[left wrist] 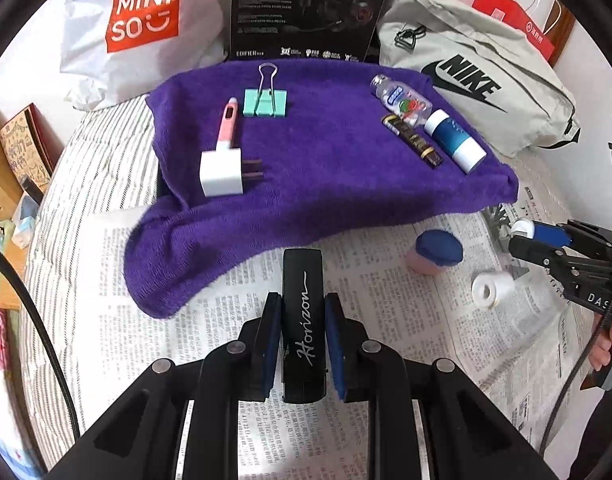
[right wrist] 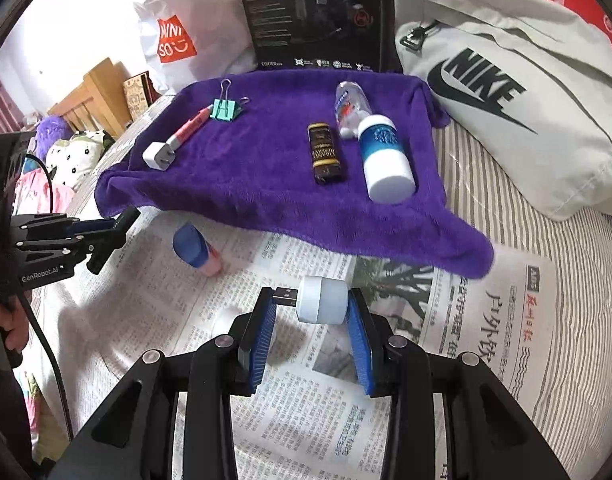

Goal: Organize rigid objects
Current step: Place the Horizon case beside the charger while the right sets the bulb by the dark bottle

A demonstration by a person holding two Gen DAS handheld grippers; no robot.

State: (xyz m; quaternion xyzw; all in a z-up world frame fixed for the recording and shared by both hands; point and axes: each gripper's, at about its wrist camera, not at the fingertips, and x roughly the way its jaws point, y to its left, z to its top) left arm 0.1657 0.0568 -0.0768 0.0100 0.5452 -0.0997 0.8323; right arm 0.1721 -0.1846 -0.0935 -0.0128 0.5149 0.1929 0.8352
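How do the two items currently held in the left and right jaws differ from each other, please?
The black Horizon case in the left gripper is long, flat and dark, lying lengthwise between the jaws. The white USB plug in the right gripper is short, rounded and pale, lying crosswise with its metal connector towards one jaw. Both are gripped above the newspaper, not yet on the purple towel.

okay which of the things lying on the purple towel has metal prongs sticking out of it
The white plug adapter at the towel's left side, touching the pink pen. Two dark prongs stick out of its side; nothing else on the towel has prongs.
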